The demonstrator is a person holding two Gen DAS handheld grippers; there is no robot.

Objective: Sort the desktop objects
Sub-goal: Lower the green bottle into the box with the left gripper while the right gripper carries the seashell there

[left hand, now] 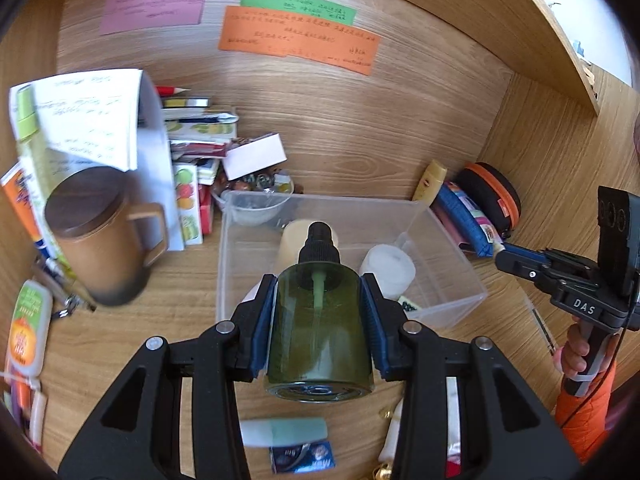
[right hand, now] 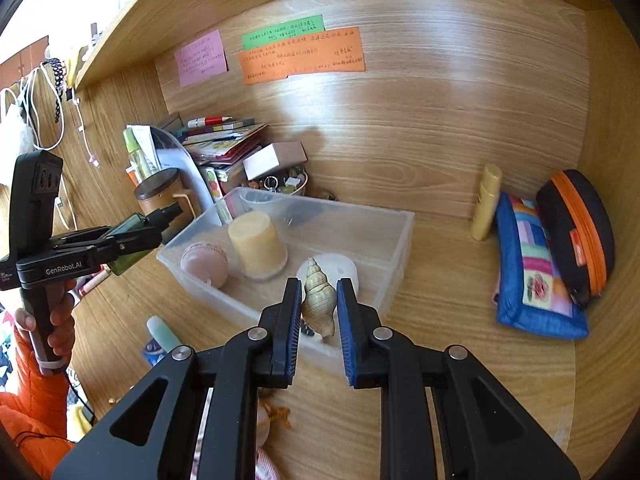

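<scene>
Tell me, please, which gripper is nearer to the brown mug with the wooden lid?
The left. The left gripper, holding the green pump bottle, is beside the mug; the right gripper, holding a shell, is beyond the clear bin.

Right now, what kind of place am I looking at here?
Probably a personal study desk set in a wooden alcove: handwritten sticky notes on the back panel, a stack of books in the corner, a lidded mug beside it.

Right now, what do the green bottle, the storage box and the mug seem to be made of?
Green bottle: likely translucent plastic or glass, glossy; the pump tube shows through.
Storage box: clear plastic, slightly frosted; its contents and the desk show through the walls.
Mug: matte brown, perhaps ceramic; its lid looks like dark wood with grain.
</scene>
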